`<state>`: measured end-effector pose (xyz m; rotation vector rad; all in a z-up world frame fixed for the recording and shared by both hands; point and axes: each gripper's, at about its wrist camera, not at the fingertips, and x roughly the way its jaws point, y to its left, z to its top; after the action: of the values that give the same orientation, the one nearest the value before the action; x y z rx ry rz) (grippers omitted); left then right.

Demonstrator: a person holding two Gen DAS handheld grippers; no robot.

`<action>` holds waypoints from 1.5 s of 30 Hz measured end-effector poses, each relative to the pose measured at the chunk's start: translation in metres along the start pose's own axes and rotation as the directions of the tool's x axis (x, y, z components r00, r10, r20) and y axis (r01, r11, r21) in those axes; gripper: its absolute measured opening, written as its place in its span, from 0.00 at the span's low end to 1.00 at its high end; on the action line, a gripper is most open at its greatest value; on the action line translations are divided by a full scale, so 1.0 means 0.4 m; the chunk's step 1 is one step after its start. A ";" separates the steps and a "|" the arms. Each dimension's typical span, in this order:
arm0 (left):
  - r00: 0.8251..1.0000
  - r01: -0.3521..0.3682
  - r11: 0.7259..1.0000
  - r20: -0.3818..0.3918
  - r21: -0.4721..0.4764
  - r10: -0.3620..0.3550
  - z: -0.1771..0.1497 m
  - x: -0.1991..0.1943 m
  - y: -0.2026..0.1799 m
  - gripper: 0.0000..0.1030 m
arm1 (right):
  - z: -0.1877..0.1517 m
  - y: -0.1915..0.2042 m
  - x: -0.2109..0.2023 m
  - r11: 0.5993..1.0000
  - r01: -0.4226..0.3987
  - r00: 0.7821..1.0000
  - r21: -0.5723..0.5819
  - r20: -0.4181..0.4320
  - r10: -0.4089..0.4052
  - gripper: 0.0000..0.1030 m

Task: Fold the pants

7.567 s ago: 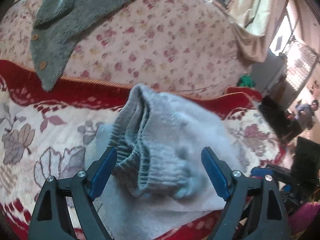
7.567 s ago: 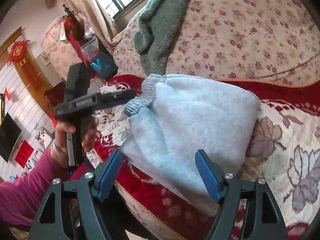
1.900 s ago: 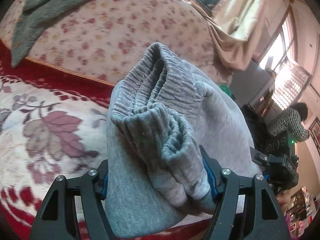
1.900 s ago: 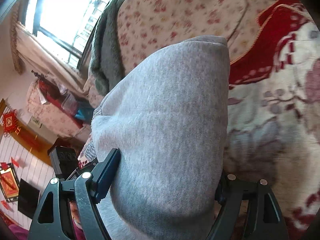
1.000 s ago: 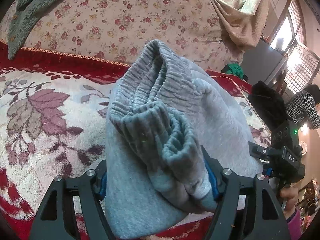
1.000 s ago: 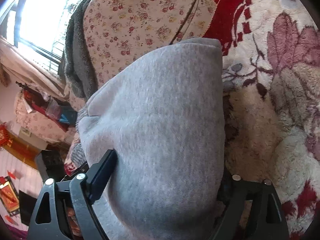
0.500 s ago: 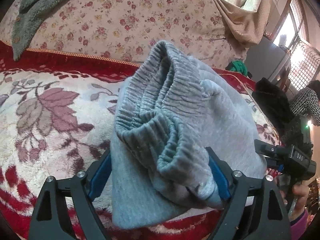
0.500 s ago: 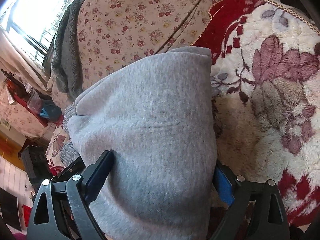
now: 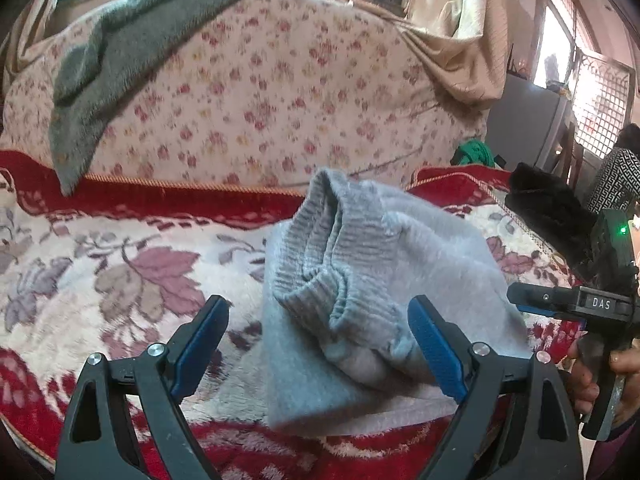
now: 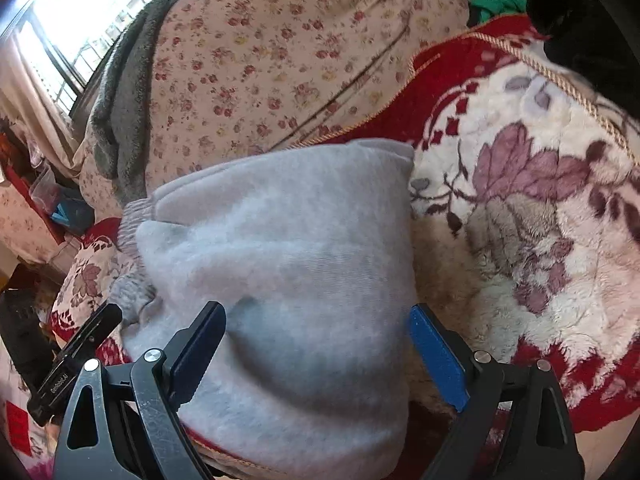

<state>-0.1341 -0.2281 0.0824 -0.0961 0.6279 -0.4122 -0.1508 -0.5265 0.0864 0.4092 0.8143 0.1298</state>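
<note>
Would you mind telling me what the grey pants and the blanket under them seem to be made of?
The grey pants look like soft fleece-type sweatshirt knit: matte, fuzzy surface, with a ribbed, gathered waistband. The blanket looks like thick plush, probably synthetic: deep, clumped pile with a red and cream leaf pattern and a corded gold edge.

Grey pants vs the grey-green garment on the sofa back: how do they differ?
The pants are pale grey; the garment is a darker grey-green.
The pants lie folded in a compact bundle on the red floral blanket; the garment hangs spread over the floral backrest.
The pants show a ribbed elastic waistband; the garment looks fuzzy, with no ribbing visible.
Shared: both are soft fabric, and neither is gripped.
</note>
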 end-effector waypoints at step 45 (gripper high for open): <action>0.973 -0.229 0.963 0.042 0.142 0.226 0.057 -0.011 -0.112 0.94 | -0.075 0.226 -0.051 0.959 0.218 0.968 -0.181 0.165 -0.189 0.95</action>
<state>-0.1395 -0.2681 0.1128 0.1104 0.5743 -0.2328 -0.1827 -0.4401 0.1183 0.1430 0.6862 -0.0120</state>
